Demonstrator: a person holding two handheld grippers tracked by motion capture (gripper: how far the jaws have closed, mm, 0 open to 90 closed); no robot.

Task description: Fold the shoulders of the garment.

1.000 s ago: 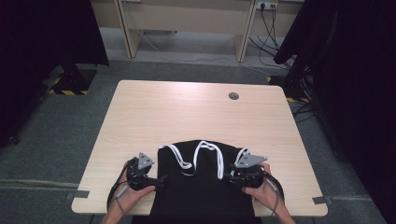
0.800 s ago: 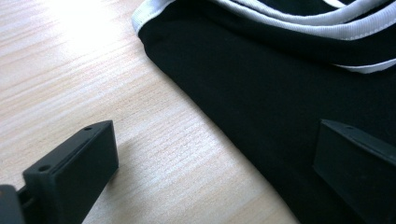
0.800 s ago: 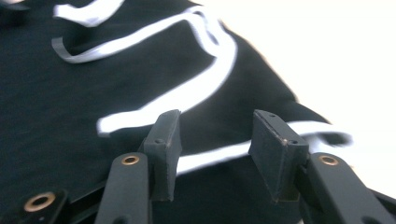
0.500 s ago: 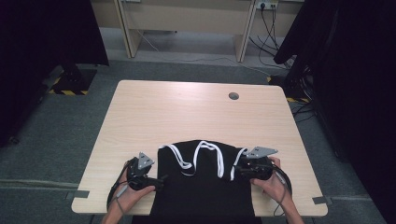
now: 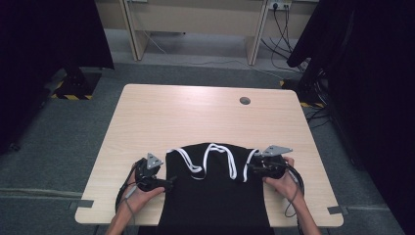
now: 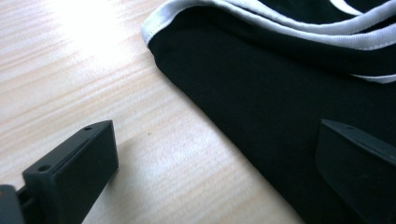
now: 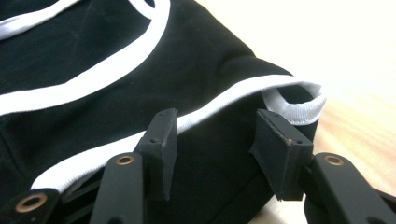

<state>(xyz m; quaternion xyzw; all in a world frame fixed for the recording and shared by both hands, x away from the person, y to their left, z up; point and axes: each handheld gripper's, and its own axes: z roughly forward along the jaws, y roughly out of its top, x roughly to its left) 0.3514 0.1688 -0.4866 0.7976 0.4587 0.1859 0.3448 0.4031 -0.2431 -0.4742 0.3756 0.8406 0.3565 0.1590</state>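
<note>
A black garment with white trim [image 5: 215,196] lay at the near edge of the light wooden table [image 5: 205,115], its lower part hanging over that edge between the person's forearms, its white-edged straps looping across the top. The left tongs [image 5: 169,183] sat at the garment's left edge, held by the left hand [image 5: 142,193]; in the left gripper view the jaws stood wide apart, one over bare tabletop and the other over black cloth, with the garment's folded side edge running between them and its white-trimmed corner [image 6: 154,28] farther ahead. Nothing was caught between them. The right tongs [image 5: 249,169] met the garment's upper right corner, held by the right hand [image 5: 279,181]. In the right gripper view the jaws were parted, straddling the corner where the white trim [image 7: 289,109] curls round, the cloth bulging up between them; the jaw faces appeared just clear of the fabric, so it was released rather than pinched. The two tongs lay well apart, the garment's whole width between them
</note>
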